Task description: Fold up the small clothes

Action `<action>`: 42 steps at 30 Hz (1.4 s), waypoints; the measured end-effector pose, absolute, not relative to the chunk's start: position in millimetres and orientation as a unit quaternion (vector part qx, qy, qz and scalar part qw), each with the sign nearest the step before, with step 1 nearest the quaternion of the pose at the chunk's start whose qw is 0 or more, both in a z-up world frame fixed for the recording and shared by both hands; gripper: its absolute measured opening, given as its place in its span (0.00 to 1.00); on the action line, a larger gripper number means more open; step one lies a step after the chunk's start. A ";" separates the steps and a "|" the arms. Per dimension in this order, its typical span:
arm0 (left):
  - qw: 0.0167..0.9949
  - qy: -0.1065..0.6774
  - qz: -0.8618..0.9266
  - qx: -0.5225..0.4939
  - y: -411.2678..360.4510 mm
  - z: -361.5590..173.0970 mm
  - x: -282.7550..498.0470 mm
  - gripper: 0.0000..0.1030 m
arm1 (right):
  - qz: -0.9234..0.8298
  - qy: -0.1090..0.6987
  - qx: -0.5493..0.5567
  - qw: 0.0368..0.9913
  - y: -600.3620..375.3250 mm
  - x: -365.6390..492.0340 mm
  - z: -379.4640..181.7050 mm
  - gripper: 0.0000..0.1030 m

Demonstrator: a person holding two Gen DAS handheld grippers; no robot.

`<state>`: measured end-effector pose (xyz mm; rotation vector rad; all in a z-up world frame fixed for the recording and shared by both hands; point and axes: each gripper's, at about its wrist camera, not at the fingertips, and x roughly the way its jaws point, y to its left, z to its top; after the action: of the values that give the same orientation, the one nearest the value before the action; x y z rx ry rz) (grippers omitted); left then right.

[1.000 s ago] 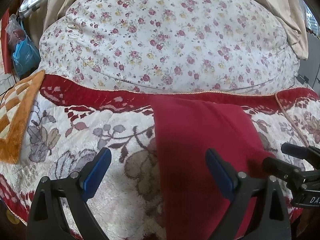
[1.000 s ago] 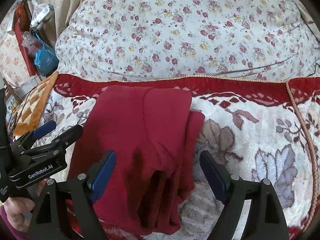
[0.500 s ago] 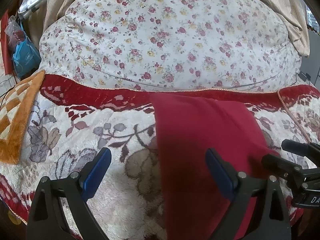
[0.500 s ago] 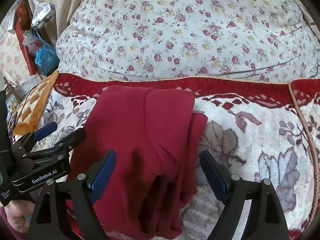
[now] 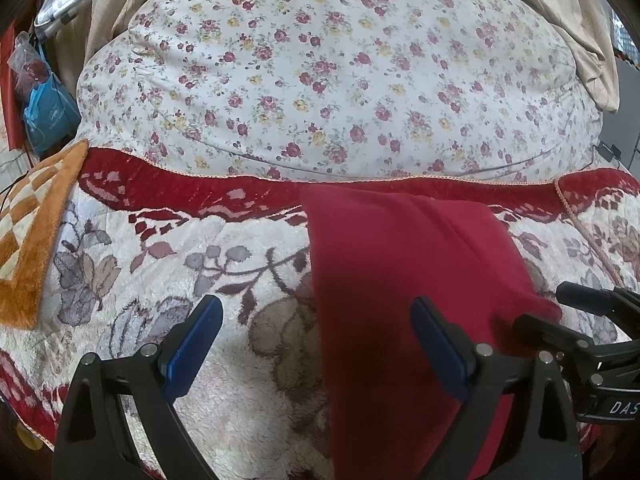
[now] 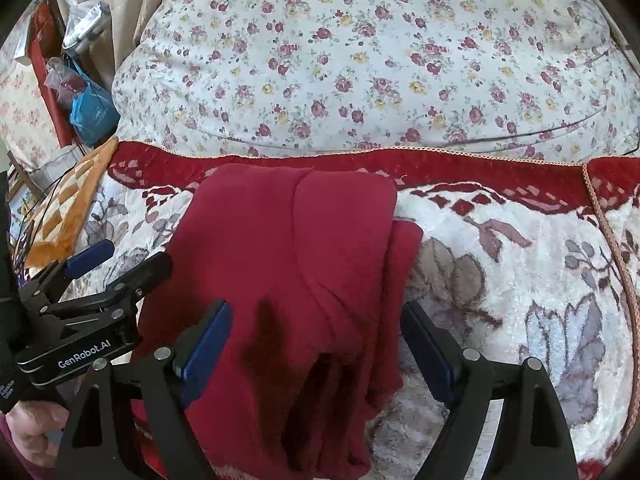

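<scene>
From the left wrist camera, the left gripper [image 5: 316, 332] is hovering with its blue-padded fingers [image 5: 195, 344] spread wide and gripping nothing. A dark red folded garment [image 5: 404, 276] is lying on the floral plush blanket [image 5: 168, 256], its left edge running down between the two fingers and its far end reaching the blanket's red border. The right gripper [image 5: 556, 308] is showing at the right edge, its tips seemingly just at the garment's right side; whether they are touching the cloth is hard to tell. A large flowered quilt [image 5: 328, 76] is bulging behind, and an orange checked mat [image 5: 28, 236] is lying at the left.

From the right wrist camera, the right gripper [image 6: 316, 344] is likewise standing spread apart, its fingers straddling the garment's [image 6: 280, 264] near, layered end without pinching it. The left gripper [image 6: 128, 256] is sitting just beside the garment's left edge, with its fingers apart too. A blue bag [image 6: 90, 114] is hanging at the far left.
</scene>
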<state>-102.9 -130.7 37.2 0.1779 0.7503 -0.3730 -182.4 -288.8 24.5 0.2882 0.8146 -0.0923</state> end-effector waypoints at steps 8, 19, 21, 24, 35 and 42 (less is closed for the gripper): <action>0.909 0.364 -0.181 0.086 -130.8 36.5 -102.2 0.91 | -0.044 0.396 0.138 0.907 -285.8 -181.9 24.0 0.87; 0.908 0.366 -0.183 0.086 -131.0 34.4 -101.1 0.91 | -0.042 0.397 0.137 0.907 -285.8 -180.4 23.7 0.88; 0.908 0.367 -0.184 0.087 -130.9 33.9 -100.8 0.91 | -0.042 0.398 0.137 0.906 -285.7 -180.1 23.3 0.88; 0.908 0.367 -0.183 0.086 -131.5 34.3 -100.9 0.91 | -0.041 0.400 0.136 0.906 -286.3 -179.2 22.4 0.88; 0.908 0.366 -0.183 0.088 -132.1 33.8 -100.7 0.91 | -0.040 0.402 0.136 0.904 -285.5 -177.2 21.5 0.88; 0.908 0.368 -0.183 0.086 -131.4 32.9 -100.8 0.91 | -0.041 0.402 0.138 0.904 -284.1 -177.5 21.1 0.88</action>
<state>-100.8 -131.4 33.0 0.1783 0.7587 -0.3783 -177.5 -284.1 21.1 0.2843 0.8313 -0.0846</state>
